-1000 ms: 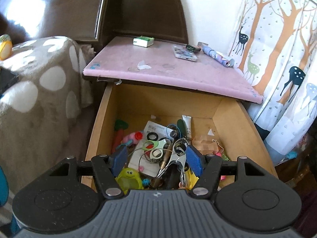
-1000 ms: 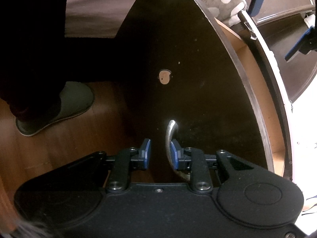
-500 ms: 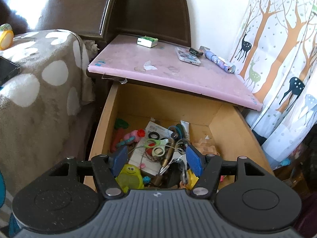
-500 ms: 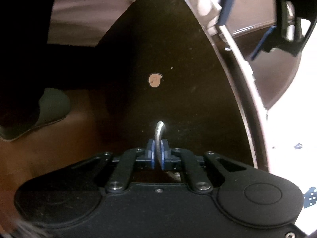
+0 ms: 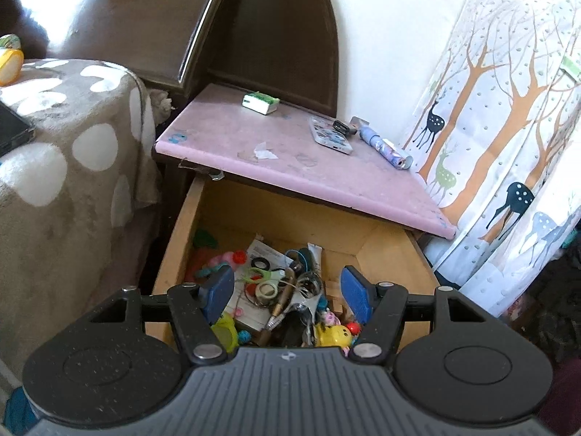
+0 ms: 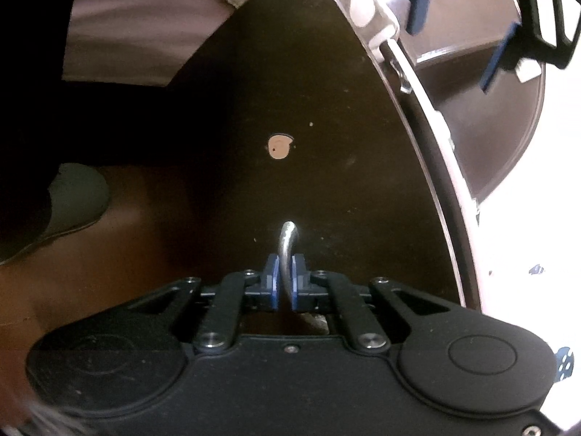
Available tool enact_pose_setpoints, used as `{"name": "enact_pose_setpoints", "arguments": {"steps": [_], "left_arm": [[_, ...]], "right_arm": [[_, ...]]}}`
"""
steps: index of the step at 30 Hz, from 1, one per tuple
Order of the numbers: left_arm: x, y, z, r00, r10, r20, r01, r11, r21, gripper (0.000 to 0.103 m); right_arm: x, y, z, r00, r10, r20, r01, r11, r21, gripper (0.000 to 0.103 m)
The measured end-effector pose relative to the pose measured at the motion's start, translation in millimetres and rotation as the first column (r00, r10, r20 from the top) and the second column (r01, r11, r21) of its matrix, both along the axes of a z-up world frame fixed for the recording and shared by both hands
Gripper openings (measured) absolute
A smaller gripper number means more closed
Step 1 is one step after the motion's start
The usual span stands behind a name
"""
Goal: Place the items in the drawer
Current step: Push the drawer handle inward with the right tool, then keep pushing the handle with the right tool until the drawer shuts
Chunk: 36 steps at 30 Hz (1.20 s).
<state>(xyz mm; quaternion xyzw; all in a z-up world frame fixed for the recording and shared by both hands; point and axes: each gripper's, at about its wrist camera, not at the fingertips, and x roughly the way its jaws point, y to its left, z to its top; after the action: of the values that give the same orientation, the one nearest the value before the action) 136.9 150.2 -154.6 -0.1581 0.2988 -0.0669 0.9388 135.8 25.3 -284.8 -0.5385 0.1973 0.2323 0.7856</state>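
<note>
The wooden drawer (image 5: 174, 239) of the nightstand stands open, full of small clutter such as scissors (image 5: 268, 276), tape rolls and toys. My left gripper (image 5: 287, 290) is open and empty, hovering above the drawer's front. On the pink nightstand top (image 5: 290, 167) lie a green-white box (image 5: 259, 101), a phone-like case (image 5: 330, 134) and a patterned tube (image 5: 385, 147). My right gripper (image 6: 285, 283) is shut on the metal drawer handle (image 6: 287, 239) on the dark drawer front (image 6: 326, 163). The left gripper also shows in the right wrist view (image 6: 468, 25), at the top right.
A bed with a spotted brown blanket (image 5: 65, 167) is on the left. A deer-print curtain (image 5: 508, 138) hangs on the right. A dark headboard panel (image 5: 283, 47) stands behind the nightstand. A slippered foot (image 6: 72, 200) is on the wooden floor left of the drawer front.
My right gripper has closed on the drawer handle. The left gripper has risen and pulled back, so more of the nightstand and wall shows.
</note>
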Motion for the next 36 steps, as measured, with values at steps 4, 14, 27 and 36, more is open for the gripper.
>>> {"name": "enact_pose_setpoints", "arguments": {"steps": [4, 14, 27, 36], "left_arm": [[-1.9, -3.4, 1.6, 1.000, -0.016, 0.003, 0.016, 1.000, 0.015, 0.064], [-1.5, 0.3, -1.7, 1.000, -0.002, -0.015, 0.002, 1.000, 0.007, 0.064], [0.5, 1.7, -4.2, 1.000, 0.007, -0.028, -0.006, 1.000, 0.017, 0.064], [0.6, 3.5, -7.6, 0.998, 0.024, -0.053, -0.022, 0.999, 0.035, 0.064]], "right_arm": [[-1.2, 1.4, 0.2, 0.999, -0.037, -0.004, 0.037, 0.999, 0.017, 0.000], [9.8, 0.5, 1.1, 0.994, -0.109, -0.030, 0.110, 0.993, 0.045, 0.000], [36.2, 10.2, -4.6, 0.988, -0.154, -0.031, 0.155, 0.987, 0.046, 0.001], [49.3, 4.1, 1.0, 0.987, -0.160, -0.033, 0.161, 0.986, 0.049, 0.001]]}}
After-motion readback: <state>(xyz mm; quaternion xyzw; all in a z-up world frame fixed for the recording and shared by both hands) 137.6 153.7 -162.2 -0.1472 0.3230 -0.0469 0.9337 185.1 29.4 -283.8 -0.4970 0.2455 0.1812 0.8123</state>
